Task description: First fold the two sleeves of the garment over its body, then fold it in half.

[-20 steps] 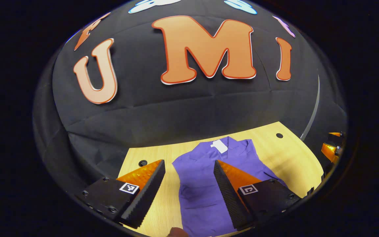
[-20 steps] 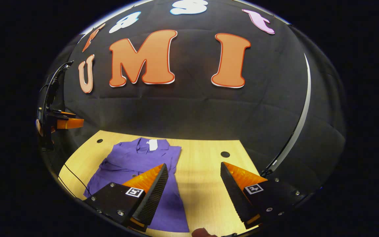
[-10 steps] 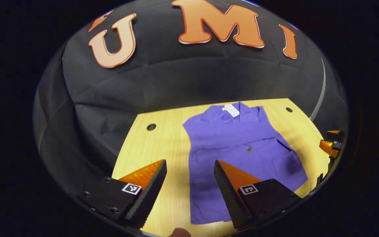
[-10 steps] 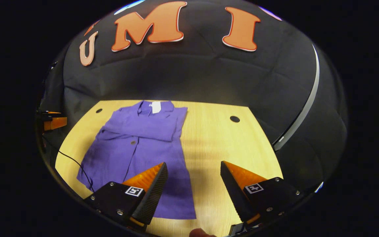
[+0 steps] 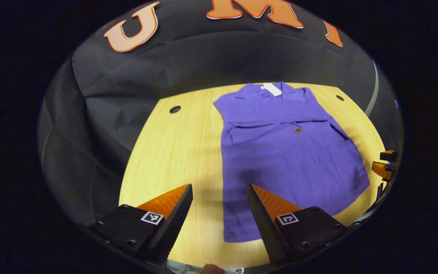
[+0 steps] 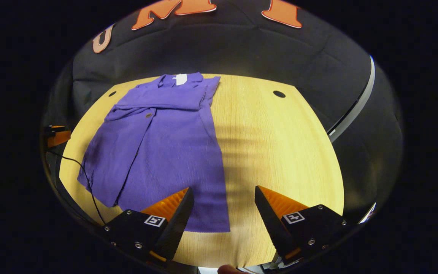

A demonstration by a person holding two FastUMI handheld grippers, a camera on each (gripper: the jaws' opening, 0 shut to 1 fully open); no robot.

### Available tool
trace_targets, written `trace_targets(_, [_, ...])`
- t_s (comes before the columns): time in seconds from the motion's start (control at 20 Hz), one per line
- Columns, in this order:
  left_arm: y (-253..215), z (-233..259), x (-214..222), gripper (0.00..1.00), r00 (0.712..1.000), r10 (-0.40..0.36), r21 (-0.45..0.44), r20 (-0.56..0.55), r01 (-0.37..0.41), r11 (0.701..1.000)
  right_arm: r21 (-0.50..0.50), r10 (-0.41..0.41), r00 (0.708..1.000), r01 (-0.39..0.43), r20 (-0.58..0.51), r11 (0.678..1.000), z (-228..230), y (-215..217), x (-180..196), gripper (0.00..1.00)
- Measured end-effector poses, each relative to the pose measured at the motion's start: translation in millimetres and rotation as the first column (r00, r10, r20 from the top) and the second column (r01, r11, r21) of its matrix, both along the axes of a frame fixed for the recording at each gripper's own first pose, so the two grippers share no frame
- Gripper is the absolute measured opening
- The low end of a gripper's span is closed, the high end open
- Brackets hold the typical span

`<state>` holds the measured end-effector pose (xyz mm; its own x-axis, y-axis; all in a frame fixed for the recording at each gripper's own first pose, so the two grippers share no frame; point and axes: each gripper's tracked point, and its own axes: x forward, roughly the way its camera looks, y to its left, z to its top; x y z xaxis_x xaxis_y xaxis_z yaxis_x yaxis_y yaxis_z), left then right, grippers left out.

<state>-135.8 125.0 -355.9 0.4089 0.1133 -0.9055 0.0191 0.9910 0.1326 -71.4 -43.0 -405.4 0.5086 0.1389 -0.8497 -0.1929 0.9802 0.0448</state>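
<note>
A purple garment (image 5: 280, 152) lies flat on the wooden table (image 5: 173, 152), collar and white tag (image 5: 272, 89) at the far end, both sleeves folded across its chest. My left gripper (image 5: 219, 201) hovers open above the table, over the garment's near left hem corner. The same purple garment (image 6: 165, 140) appears in the right gripper view, where my right gripper (image 6: 222, 205) hangs open over its near right hem corner. Nothing is between either pair of fingers. The other gripper shows small at the edge of each view (image 5: 384, 167) (image 6: 57, 137).
Round cable holes mark the table's far corners (image 5: 174, 109) (image 6: 279, 93). A thin black cable (image 6: 86, 175) runs along the table's left edge in the right gripper view. The black cloth wall stands behind the table.
Both grippers have tilted downward and risen over the last second, so the whole garment and its near hem have come into view. Both stay open.
</note>
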Motion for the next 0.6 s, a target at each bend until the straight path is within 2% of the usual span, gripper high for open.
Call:
trace_targets(0.3, [6,-35,-49,0.93,0.993,0.033,-0.028,-0.109,-0.036,0.999,-0.006,0.031,0.994,-0.032,-0.109,0.999,-26,7,-32,0.97])
trace_targets(0.45, [8,-49,-72,0.93,0.982,0.040,-0.027,-0.183,-0.046,0.999,-0.009,0.038,0.989,-0.040,-0.142,0.999,-33,9,-41,0.96])
trace_targets(0.6, [-1,-61,-90,0.93,0.966,0.051,-0.065,-0.255,-0.070,0.995,-0.012,0.043,0.983,-0.046,-0.180,0.999,-41,10,-49,0.96])
